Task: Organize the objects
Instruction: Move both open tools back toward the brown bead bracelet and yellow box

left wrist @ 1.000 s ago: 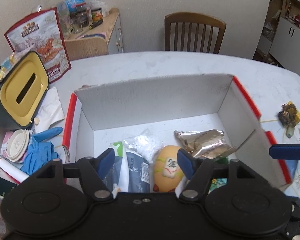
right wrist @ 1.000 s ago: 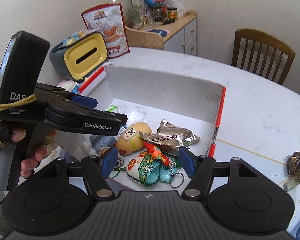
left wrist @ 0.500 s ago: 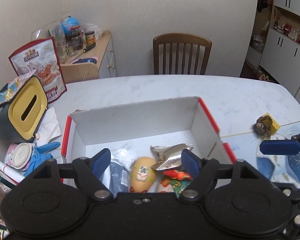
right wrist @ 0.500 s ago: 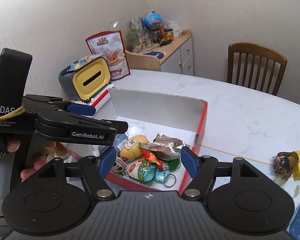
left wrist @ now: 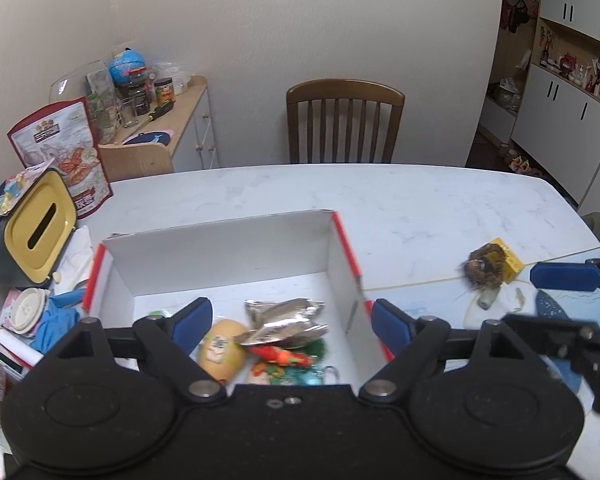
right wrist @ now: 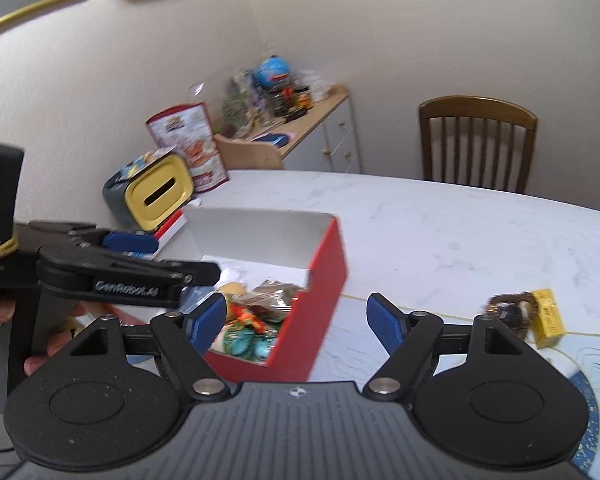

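The red-and-white box [left wrist: 228, 252] sits on the white marble worktop [left wrist: 420, 208], holding a yellow egg-shaped toy [left wrist: 221, 350] with a label I cannot read, a crumpled foil packet [left wrist: 286, 318] and a colourful keychain [left wrist: 278, 356]. Right of it, apart, lies a brown tangle on a yellow carton [left wrist: 490, 266]. The left hand-held gripper [left wrist: 290, 326], marked "GenRobot.AI" in the right wrist view, is spread wide and empty. The right hand-held gripper [right wrist: 296, 320] is likewise wide and empty.

Both hand-held grippers, left [left wrist: 290, 326] and right [right wrist: 296, 320], have pulled back from the box [left wrist: 228, 248], jaws spread.
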The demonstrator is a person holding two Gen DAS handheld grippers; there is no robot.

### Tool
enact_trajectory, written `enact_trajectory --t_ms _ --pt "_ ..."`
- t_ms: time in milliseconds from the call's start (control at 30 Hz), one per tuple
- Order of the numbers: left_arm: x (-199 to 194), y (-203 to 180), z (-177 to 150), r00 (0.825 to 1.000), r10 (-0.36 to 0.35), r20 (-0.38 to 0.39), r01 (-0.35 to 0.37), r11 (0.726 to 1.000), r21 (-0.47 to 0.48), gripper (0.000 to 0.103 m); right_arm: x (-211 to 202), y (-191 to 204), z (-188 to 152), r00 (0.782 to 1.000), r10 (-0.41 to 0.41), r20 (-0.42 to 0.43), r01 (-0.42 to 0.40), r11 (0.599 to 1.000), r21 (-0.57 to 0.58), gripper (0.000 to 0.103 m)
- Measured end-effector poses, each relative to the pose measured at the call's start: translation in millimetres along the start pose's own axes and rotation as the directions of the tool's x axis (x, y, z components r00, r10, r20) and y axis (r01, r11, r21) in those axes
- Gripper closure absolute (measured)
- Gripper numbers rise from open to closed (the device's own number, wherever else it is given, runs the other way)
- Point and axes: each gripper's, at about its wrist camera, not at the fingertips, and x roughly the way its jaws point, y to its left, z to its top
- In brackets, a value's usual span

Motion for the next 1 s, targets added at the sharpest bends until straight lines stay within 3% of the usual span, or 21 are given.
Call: enact_trajectory --t_ms 567,1000 --pt "3 -91 4 0.999 -0.038 0.016 0.037 0.999 0.034 0.005 -53 -98 -15 0.997 -0.066 0.036 0.065 0.997 0.049 0.019" --pt "28 -146 6 0.997 -0.079 0.011 0.078 0.996 0.041 0.001 -60 -169 -29 0.990 -0.137 0.015 0.136 0.988 0.070 0.018"
